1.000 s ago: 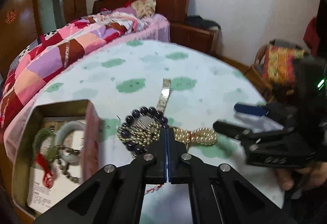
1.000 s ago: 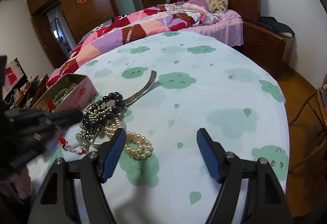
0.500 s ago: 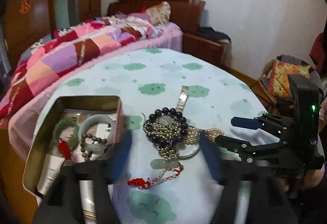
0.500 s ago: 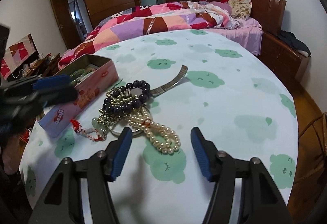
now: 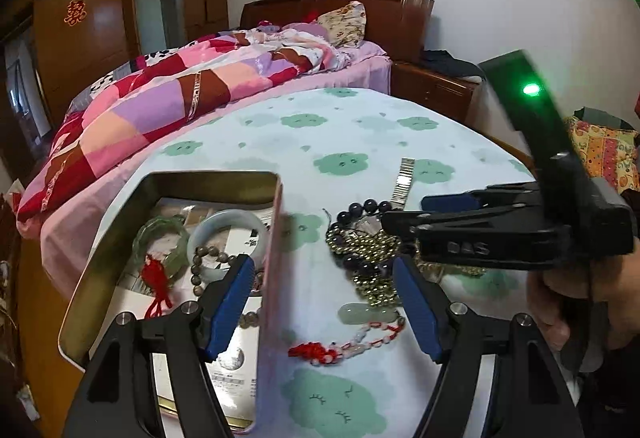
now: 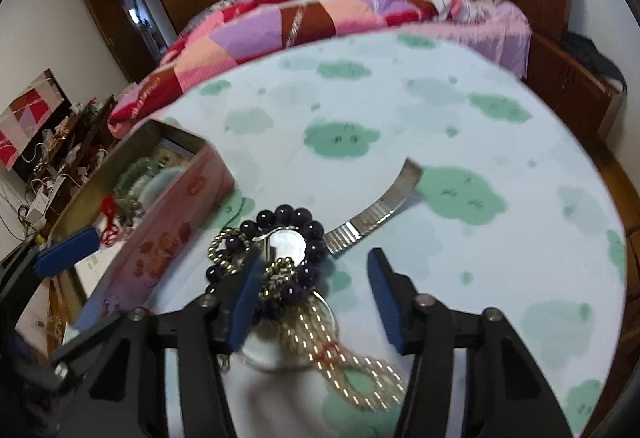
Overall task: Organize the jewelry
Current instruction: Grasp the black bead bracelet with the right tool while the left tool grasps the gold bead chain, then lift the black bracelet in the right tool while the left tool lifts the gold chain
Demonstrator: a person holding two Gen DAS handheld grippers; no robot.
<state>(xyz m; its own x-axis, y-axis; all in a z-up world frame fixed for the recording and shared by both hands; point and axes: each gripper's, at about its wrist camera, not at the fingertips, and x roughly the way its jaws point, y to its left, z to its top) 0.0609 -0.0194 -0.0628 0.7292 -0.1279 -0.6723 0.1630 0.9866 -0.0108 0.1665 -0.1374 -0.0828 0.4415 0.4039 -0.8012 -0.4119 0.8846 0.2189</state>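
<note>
While the left tongs (image 5: 324,306) stood wide apart with nothing between their blue pads, they hung over the edge of an open tin (image 5: 276,238), one finger above its inside and the other above the desk (image 5: 360,142) beside it. That desk was round and covered in a pale cloth printed with green clouds. Inside the tin lay a pale bangle (image 5: 228,234), a green bangle (image 5: 160,242) with a red tassel, and a string of brown beads (image 5: 208,258), all on printed paper.

Just right of the tin, on the cloth, sat a tangled heap of jewelry: a dark bead bracelet (image 6: 296,222), gold bead chains (image 5: 368,258), a watch (image 6: 286,246) with its metal strap (image 6: 384,206) curving away, a pearl strand (image 6: 360,366), and nearer the left camera a green pendant (image 5: 364,314) on a red cord.

The right tongs (image 6: 312,298) had just been closing and were about half apart, pointing steeply down over the heap. In the blurred right view, one pad lay against the dark beads and chains while the other stood clear of them on the far side, so nothing was clamped. In the left view the same tongs reached in from the right across the heap, held by a hand (image 5: 576,290), with a green light glowing on the body above.

A bed (image 5: 200,86) with a patchwork quilt stood behind the desk.
</note>
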